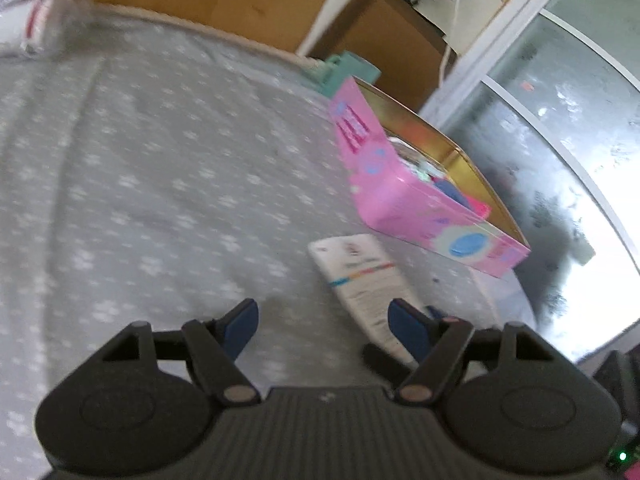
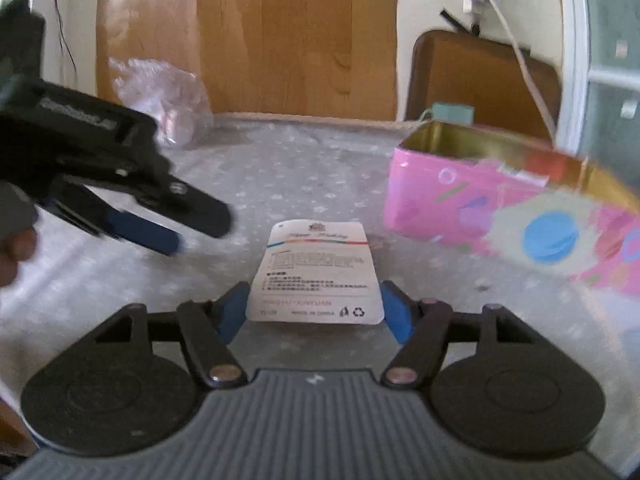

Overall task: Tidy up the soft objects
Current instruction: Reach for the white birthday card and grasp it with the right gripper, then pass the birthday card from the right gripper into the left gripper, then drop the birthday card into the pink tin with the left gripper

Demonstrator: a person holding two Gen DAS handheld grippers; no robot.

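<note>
A flat white packet with printed text and a coloured stripe lies on the grey patterned bed cover. My right gripper is open, its blue fingers on either side of the packet's near end. In the left wrist view the packet lies to the right of my open, empty left gripper, partly behind its right finger. The left gripper also shows in the right wrist view, to the left of the packet. A pink open tin holds several soft items; it also shows in the right wrist view.
A crumpled clear plastic bag lies at the back of the bed against a wooden headboard. A teal object sits behind the tin. A window is at the right. A white item lies far left.
</note>
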